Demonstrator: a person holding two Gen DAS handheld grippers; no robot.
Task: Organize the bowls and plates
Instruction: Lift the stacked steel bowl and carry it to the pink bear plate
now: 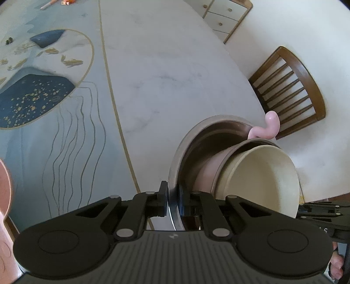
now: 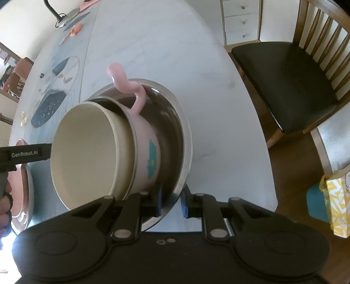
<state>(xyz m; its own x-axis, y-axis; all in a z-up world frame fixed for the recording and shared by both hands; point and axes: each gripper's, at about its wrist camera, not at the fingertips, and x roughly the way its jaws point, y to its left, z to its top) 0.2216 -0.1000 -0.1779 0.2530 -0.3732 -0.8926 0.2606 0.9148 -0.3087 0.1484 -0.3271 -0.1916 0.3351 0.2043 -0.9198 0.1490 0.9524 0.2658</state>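
A steel bowl (image 1: 196, 129) (image 2: 172, 122) stands on the white marble table (image 1: 164, 65) near its right edge. Nested in it is a pink bowl (image 1: 210, 170) (image 2: 148, 139) with a curled pink handle (image 1: 270, 129) (image 2: 124, 80). A cream bowl (image 1: 262, 174) (image 2: 87, 148) sits inside the pink one. My left gripper (image 1: 172, 201) is shut on the steel bowl's near rim, one pad inside and one outside. On the opposite side my right gripper (image 2: 172, 202) pinches the steel rim the same way. In the left wrist view the right gripper's tips are hidden behind the cream bowl.
A patterned blue-grey mat (image 1: 43, 98) covers the table's left part. A copper-pink dish (image 2: 21, 185) (image 1: 4, 185) lies at the left by a hand. A wooden chair (image 1: 291, 91) (image 2: 284, 87) stands off the right edge, white drawers (image 1: 225, 17) behind, and a yellow bag (image 2: 338, 203) on the floor.
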